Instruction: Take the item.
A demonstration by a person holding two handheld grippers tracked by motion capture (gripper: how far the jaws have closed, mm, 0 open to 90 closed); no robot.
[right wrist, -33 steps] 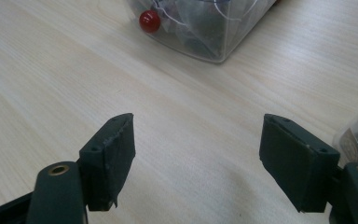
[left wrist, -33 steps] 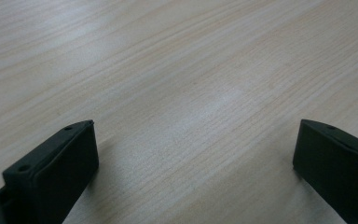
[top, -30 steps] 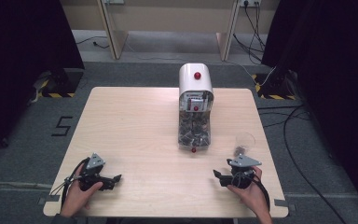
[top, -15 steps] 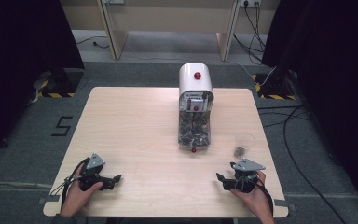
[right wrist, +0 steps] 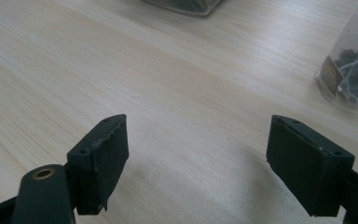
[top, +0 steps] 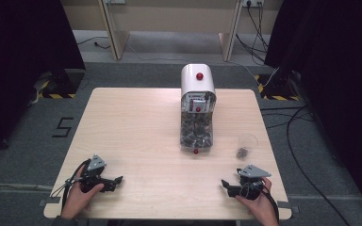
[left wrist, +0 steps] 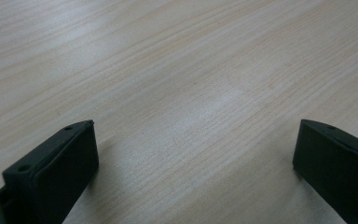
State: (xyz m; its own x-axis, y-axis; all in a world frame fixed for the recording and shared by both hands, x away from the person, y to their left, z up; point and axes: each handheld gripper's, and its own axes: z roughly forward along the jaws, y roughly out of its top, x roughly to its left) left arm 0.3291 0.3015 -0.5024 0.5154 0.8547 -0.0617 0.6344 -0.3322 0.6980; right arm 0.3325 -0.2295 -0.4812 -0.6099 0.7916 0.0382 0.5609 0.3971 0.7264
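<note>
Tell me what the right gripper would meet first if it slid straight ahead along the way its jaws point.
Probably bare table: the right gripper has open jaws with only wood between them. The dispenser lies far ahead; the clear cup sits off to the side, likely missed.

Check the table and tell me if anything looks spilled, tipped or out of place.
Nothing stands out. The white dispenser stands upright at mid-table, and the clear cup beside it is upright with a dark tea bag inside. Both the left gripper and the right gripper rest open near the table's front edge.
</note>
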